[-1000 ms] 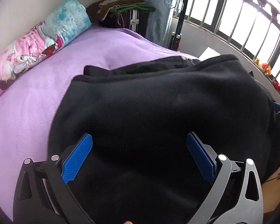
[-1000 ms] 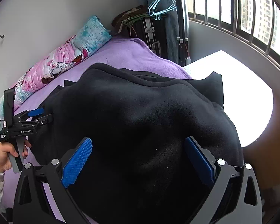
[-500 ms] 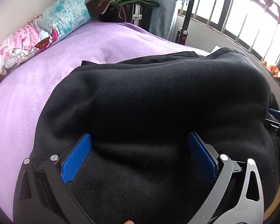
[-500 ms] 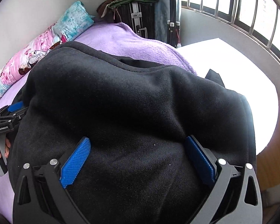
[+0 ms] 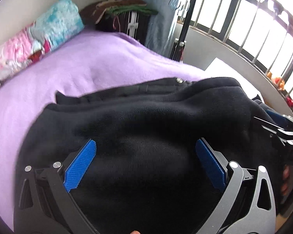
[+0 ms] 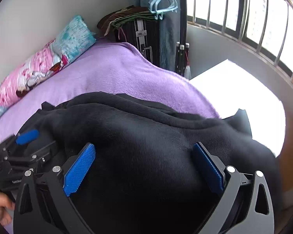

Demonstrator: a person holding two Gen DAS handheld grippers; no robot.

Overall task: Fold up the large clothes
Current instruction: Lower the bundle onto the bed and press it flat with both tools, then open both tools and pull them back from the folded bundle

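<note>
Black fleece garment bunched in thick folded heap on purple bed blanket, near bed edge by barred window

Left gripper: jaws spread wide, blue pads flanking fleece mound, nothing pinched between them

Right gripper: jaws likewise wide apart over same garment, gripping nothing

Each gripper visible at edge of other's view, close alongside heap

Pink-and-teal pillow along wall at far side of bed; hangers near curtain
</note>
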